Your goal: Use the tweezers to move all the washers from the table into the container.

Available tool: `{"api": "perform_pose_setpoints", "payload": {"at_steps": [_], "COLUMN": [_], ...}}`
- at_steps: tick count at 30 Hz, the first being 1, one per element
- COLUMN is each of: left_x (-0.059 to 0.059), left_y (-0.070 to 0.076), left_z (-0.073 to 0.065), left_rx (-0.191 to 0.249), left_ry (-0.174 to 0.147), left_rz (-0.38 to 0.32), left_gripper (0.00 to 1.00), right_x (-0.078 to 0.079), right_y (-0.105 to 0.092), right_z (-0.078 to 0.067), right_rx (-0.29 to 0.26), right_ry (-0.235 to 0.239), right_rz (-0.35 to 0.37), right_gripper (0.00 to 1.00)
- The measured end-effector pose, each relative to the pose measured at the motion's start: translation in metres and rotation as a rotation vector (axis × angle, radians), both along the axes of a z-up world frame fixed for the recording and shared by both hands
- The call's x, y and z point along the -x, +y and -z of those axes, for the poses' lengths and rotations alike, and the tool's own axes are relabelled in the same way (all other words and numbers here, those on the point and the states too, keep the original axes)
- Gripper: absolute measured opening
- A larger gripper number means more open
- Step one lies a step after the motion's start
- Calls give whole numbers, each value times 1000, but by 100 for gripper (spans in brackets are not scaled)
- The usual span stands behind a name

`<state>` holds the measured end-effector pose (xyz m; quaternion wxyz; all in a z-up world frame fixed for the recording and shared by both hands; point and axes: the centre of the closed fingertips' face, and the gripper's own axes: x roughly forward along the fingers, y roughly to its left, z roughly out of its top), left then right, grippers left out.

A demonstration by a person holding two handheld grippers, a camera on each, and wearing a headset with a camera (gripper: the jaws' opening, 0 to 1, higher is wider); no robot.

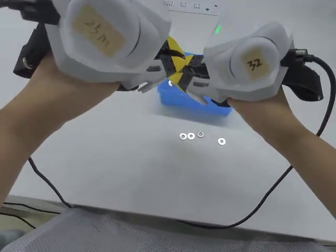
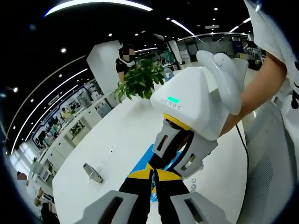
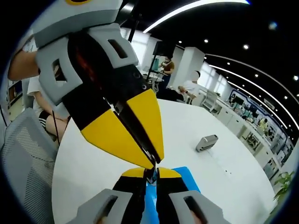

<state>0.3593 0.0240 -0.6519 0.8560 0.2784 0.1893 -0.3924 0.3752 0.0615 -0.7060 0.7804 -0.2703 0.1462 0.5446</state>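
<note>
Four washers (image 1: pixel 191 136) flat on the white tabletop (image 1: pixel 131 168): three in a short row just beside one another, the fourth a little off to the right. All four outside the blue container (image 1: pixel 212 108), near its closer side, not touching it. Above the container, both claws meeting tip to tip, well clear of the washers. Left claw (image 2: pixel 153 173) pressed together, yellow tips side by side with barely a slit between; seen from the right gripper view as one closed yellow wedge pointing down. Right claw (image 3: pixel 150 173) likewise drawn together, a narrow strip of blue showing through lower down. Anything pinched in either: cannot tell. Left hand (image 1: pixel 73 92) under the white housing marked 25m, right hand (image 1: pixel 257 107) under the one marked 32, with a green light on top. Black cable (image 1: pixel 257 207) trailing from the right side in a loop across the tabletop to the near edge. Grey mesh chair (image 1: pixel 105 231) at the bottom of the head view. Farther off, a small grey object (image 3: pixel 206 142) on the tabletop and a leafy plant (image 2: pixel 140 79) at the tabletop's far end.
</note>
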Motion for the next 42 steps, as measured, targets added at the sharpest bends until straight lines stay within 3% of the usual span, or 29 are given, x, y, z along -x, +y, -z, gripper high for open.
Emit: {"api": "perform_pose_setpoints", "payload": {"at_steps": [4, 9, 12, 13, 15, 19, 20, 21, 22, 24, 28, 31, 36, 42], "left_x": [-10, -18, -20, -19, -18, -11, -8, -6, -5, 0, 9, 13, 25, 36], "left_y": [4, 6, 9, 11, 12, 21, 21, 22, 23, 25, 28, 33, 36, 46], "left_z": [12, 31, 33, 37, 42, 57, 60, 62, 63, 65, 63, 62, 57, 56], "left_rx": [27, 34, 58, 80, 100, 99, 103, 108, 115, 140, 179, 167, 167, 157], "left_ry": [20, 71, 86, 116, 139, 191, 204, 211, 213, 217, 215, 202, 190, 191], "left_rz": [-31, -61, -88, -113, -146, -199, -208, -223, -231, -262, -300, -320, -335, -395], "left_gripper": [0, 17, 25, 28, 36, 58, 62, 67, 69, 74, 80, 89, 90, 93], "right_x": [-8, -17, -22, -25, -30, -38, -37, -37, -41, -41, -45, -45, -46, -42], "right_y": [1, 1, 0, 0, 0, -2, -1, -2, 2, -3, -3, -3, -4, -8], "right_z": [11, 32, 40, 44, 52, 66, 72, 74, 69, 69, 66, 66, 64, 45], "right_rx": [15, 50, 52, 43, 26, 29, 14, 6, -43, -26, -40, -39, -39, -81], "right_ry": [8, 24, 46, 72, 119, 159, 217, 239, 231, 266, 280, 287, 282, 280], "right_rz": [2, -6, 2, 14, 36, 52, 65, 70, 69, 85, 89, 91, 95, 102], "right_gripper": [3, 3, 3, 3, 3, 4, 4, 4, 4, 4, 4, 4, 5, 5]}}
